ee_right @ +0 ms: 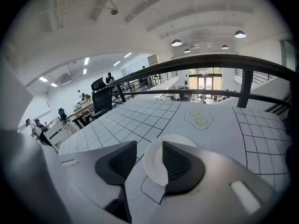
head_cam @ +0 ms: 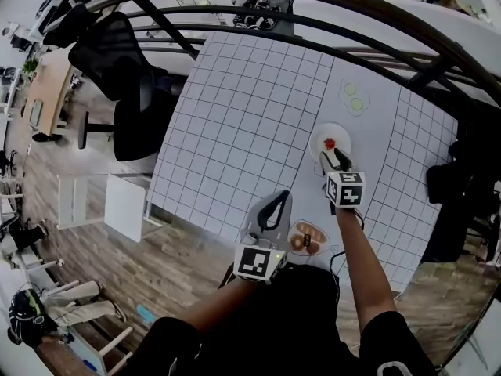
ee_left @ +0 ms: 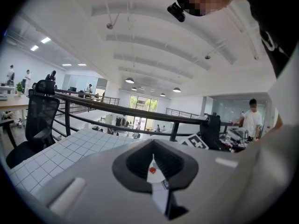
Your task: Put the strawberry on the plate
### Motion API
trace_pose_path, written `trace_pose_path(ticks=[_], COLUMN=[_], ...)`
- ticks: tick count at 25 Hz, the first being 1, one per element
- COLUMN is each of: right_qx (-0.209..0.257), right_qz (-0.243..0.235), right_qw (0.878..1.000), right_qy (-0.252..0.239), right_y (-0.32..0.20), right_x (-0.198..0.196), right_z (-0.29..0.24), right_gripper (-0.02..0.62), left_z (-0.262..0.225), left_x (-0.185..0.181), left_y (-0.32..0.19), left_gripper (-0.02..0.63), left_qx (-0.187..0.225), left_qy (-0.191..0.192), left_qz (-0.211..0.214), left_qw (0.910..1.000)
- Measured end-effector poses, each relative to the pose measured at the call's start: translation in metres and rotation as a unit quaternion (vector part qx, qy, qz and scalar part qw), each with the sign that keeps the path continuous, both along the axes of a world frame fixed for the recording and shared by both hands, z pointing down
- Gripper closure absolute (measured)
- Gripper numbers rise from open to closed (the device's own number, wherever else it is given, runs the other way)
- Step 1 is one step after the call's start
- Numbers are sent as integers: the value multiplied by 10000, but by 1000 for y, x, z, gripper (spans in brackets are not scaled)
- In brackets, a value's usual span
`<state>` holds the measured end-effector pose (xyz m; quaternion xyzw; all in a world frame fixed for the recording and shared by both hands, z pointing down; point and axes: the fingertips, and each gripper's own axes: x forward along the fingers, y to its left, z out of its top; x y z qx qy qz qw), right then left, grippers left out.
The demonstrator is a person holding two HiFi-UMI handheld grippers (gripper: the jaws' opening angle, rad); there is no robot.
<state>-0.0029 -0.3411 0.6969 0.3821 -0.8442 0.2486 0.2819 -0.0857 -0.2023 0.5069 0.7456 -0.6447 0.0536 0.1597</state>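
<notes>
Left to right, as seen from the head. We find the left hand-held gripper (head_cam: 275, 204) at the near edge of the counter (head_cam: 235, 124). Its jaws are drawn together to a thin slit, and nothing sits between them. Just to its right stands a small dish (head_cam: 307, 224) of brown pieces (head_cam: 298, 243).

Further right, the right hand-held gripper (head_cam: 334, 158) points away from us. Its jaws are spread wide and empty, and its own view shows only white plate in the gap.

The strawberry (head_cam: 329, 142) rests near the middle of the plate (head_cam: 318, 135), directly ahead of the right jaws and close to them, but apart from them. We judge the right hand much the nearer, since the left is well apart from the fruit. The strawberry is too small for us to tell its long axis. We read the placing as done.

The counter carries a pale cloth with a dark grid, and two green printed marks (head_cam: 354, 100) lie beyond the plate. Around it we note a black office chair (head_cam: 117, 49) and a white stool (head_cam: 117, 202) on a wooden floor (head_cam: 117, 265) at the left, and a dark railing (head_cam: 258, 14) along the far side.
</notes>
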Motion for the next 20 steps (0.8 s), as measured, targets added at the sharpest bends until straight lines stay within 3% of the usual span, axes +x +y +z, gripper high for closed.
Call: trace_pose_path(ticks=[9, 14, 20], right_qx=[572, 699, 1192], right_qz=[293, 658, 872], right_qw=[9974, 9923, 9850], right_qy=[-325, -780, -897], right_y=[38, 63, 102], right_x=[-7, -7, -2], right_z=[-80, -129, -182], right_gripper=[438, 456, 533], left_z=[-32, -44, -64], left_x=[-2, 5, 13], left_y=[12, 22, 40], left_gripper=[597, 597, 597], left_qx=[323, 608, 895], left_qy=[58, 281, 383], left_qz=[242, 511, 875], left_qw=[9992, 9964, 9914])
